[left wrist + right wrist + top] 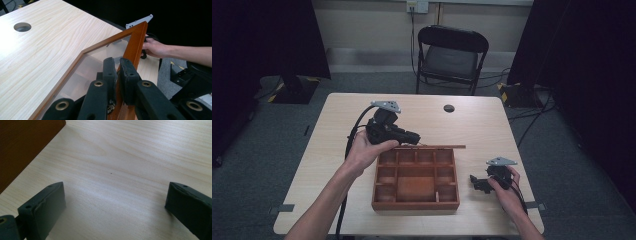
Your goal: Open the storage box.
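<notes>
We see a pale wooden table (pixel 337 150) with a round cable hole (pixel 449 108) near its far edge. Toward the near edge, about midway along it, sits a brown wooden box (pixel 416 200) divided into compartments, a large middle one ringed by small ones, all looking empty as far as we can tell.

Its lid (pixel 135 45), a wooden frame around a clear pane, is raised and stands along the box's far side; from the high view it reads as a thin strip whose long axis runs parallel to the table's far edge, the pane facing roughly toward us and away.

Our left gripper (pixel 408 138) is at the box's far-left corner, its jaws pressed together on the lid's wooden frame, pinching the rail with the pane just beside one jaw. So the lid lies directly in this gripper, and any swing of it would turn about the box's far side, which we judge to be the hinge line.

Our right gripper (pixel 476 184) rests near the table's right edge, just beside the box's right wall, jaws spread wide over bare wood and pointing toward that wall, holding nothing. We judge it the nearer hand to steady the box, while the left alone governs the lid.
</notes>
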A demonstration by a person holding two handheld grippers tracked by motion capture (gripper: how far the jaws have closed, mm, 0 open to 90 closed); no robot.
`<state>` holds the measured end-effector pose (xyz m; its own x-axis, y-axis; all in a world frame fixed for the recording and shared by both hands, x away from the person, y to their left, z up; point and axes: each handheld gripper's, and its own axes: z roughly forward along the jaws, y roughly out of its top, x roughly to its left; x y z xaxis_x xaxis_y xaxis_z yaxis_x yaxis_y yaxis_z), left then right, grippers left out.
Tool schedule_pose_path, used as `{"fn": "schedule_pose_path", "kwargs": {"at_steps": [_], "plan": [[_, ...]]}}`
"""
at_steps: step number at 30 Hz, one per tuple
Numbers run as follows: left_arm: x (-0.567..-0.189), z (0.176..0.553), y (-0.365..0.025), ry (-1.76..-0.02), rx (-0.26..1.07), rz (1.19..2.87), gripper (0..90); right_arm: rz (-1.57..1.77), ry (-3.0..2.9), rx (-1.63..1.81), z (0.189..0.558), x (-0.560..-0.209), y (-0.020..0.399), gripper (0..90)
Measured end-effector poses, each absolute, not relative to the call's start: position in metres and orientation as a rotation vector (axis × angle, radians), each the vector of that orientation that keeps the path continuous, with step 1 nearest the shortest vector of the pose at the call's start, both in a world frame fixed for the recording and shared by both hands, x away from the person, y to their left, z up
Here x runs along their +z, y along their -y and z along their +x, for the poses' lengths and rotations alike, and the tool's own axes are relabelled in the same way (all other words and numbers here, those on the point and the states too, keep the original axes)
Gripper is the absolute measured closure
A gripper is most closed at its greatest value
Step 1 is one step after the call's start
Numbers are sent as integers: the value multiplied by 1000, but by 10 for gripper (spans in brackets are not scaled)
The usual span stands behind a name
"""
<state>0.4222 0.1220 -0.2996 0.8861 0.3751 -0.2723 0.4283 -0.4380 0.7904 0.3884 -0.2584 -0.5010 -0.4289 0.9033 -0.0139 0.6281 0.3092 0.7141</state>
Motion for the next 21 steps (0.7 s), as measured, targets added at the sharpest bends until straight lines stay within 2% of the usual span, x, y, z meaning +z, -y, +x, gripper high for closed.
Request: {"fn": "schedule_pose_path", "kwargs": {"at_steps": [21], "plan": [[-300, 422, -122, -580, -66, 2067, 836, 1361, -2168, 899, 388, -501, 258, 18]]}}
